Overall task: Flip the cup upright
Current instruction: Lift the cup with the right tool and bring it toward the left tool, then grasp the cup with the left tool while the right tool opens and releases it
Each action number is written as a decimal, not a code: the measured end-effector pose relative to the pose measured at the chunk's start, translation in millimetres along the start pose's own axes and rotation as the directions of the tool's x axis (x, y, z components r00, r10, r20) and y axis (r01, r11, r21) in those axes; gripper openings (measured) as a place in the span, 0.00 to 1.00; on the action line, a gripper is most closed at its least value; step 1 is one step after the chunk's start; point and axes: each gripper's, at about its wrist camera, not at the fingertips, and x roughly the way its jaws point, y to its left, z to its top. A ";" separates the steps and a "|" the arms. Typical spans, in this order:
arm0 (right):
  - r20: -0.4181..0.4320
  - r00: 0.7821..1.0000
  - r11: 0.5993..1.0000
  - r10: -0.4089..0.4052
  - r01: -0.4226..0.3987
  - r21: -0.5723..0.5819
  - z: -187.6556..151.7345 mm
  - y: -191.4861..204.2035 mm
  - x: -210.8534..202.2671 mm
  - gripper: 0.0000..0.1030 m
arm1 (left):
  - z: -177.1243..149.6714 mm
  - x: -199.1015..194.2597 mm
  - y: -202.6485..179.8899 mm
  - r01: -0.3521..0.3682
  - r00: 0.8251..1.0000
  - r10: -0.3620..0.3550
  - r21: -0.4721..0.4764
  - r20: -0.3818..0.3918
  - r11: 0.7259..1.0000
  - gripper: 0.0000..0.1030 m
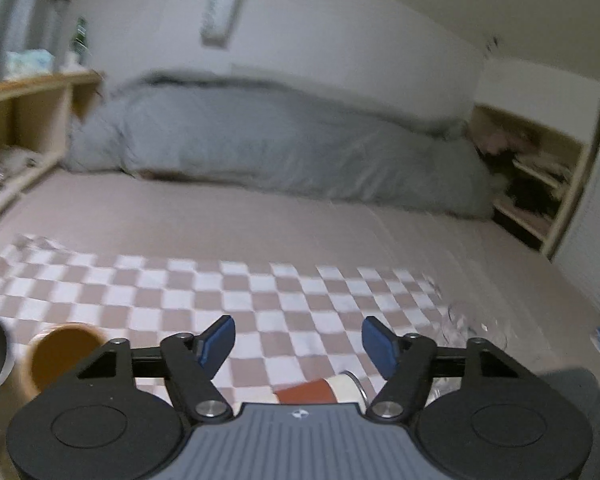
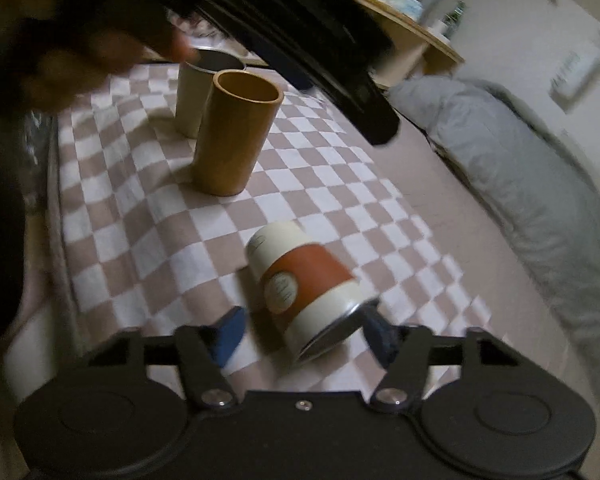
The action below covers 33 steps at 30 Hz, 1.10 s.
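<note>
Right gripper (image 2: 302,338): jaws spread wide, gripping nothing. Its blue fingertips (image 2: 229,334) flank the metal-rimmed mouth end of the cup (image 2: 304,286); whether the far fingertip touches the rim cannot be told through the blur.

Cup: cream with a rust-red band and an oval label, lying on its side on the checkered cloth (image 2: 140,216), closed base pointing away from the right gripper, open mouth toward it. In the left wrist view the same cup (image 1: 320,390) appears low in the frame, just beyond the housing of the left gripper (image 1: 298,342).

Left gripper: jaws likewise wide apart and empty, held above the cloth; in the right wrist view its dark body (image 2: 332,60) crosses the upper frame over the cups.

Other containers: a tan cylindrical cup (image 2: 236,136) stands upright with its mouth open; what it contains cannot be seen. Just behind it, touching or nearly so, stands a pale cup (image 2: 192,96) with a dark interior.

Surroundings: the cloth is spread over a pink bed sheet (image 1: 220,216); a grey duvet (image 1: 280,148) is bunched along the far wall, and a wooden shelf (image 1: 32,120) stands to the left.
</note>
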 end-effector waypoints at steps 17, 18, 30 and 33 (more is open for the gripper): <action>0.000 0.999 0.922 0.033 -0.031 0.386 -39.4 -15.4 48.8 0.11 | -23.9 73.5 15.5 0.147 0.972 -0.140 0.024 -0.189 0.989 0.63; 0.000 1.000 0.914 0.029 -0.027 0.406 -40.3 -19.0 50.2 0.11 | -25.3 75.3 16.5 0.143 0.970 -0.135 0.025 -0.203 0.989 0.63; -0.030 0.991 0.876 -0.127 0.127 0.465 -36.4 -34.6 66.0 0.09 | -36.8 60.6 18.7 0.164 0.952 -0.146 0.044 -0.268 0.985 0.63; -0.044 0.986 0.865 -0.161 0.162 0.475 -35.0 -37.2 70.8 0.09 | -38.7 55.1 19.0 0.186 0.941 -0.175 0.014 -0.288 0.982 0.63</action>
